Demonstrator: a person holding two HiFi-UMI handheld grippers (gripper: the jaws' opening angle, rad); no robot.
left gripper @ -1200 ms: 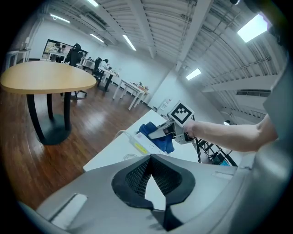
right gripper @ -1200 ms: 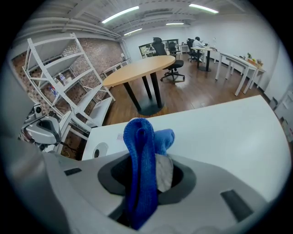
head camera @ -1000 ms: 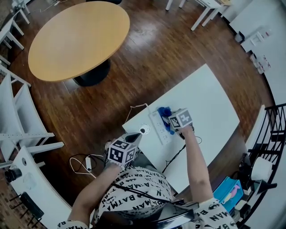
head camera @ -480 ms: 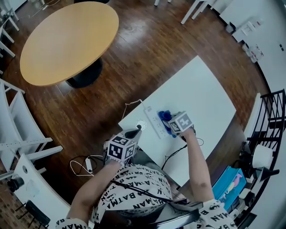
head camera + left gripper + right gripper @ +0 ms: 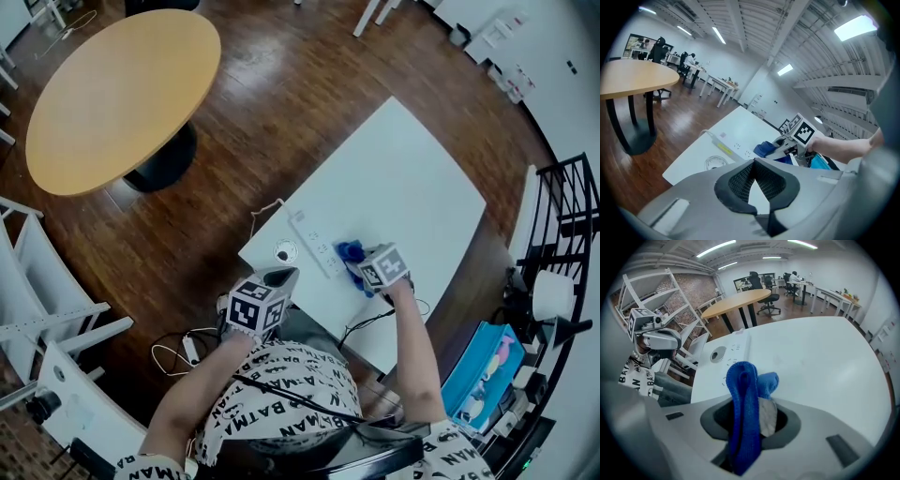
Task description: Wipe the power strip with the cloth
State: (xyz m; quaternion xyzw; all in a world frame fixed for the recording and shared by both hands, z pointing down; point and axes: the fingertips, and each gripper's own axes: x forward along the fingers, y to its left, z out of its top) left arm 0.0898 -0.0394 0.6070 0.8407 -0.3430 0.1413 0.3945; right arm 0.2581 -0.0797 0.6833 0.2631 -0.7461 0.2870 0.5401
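Note:
The white power strip (image 5: 314,244) lies near the left edge of the white table (image 5: 412,187); it also shows as the strip (image 5: 725,146) and, faintly, the strip (image 5: 739,346). My right gripper (image 5: 367,272) is shut on the blue cloth (image 5: 351,253), which sits just right of the strip's near end. The cloth (image 5: 743,380) sticks up out of the right gripper (image 5: 751,414). My left gripper (image 5: 281,278) hangs off the table's near-left corner, shut with nothing in it, as the left gripper (image 5: 753,165) shows. The cloth (image 5: 763,148) is beside the strip.
A small round disc (image 5: 286,251) lies on the table left of the strip. The strip's cord (image 5: 265,210) runs off the table's left edge. A round wooden table (image 5: 112,94) stands at the far left, white shelving (image 5: 47,291) to the left, and cluttered shelves (image 5: 544,309) to the right.
The right gripper with the cloth has slid from the strip's far part down to beside its near end. The left gripper has stayed at the table's corner.

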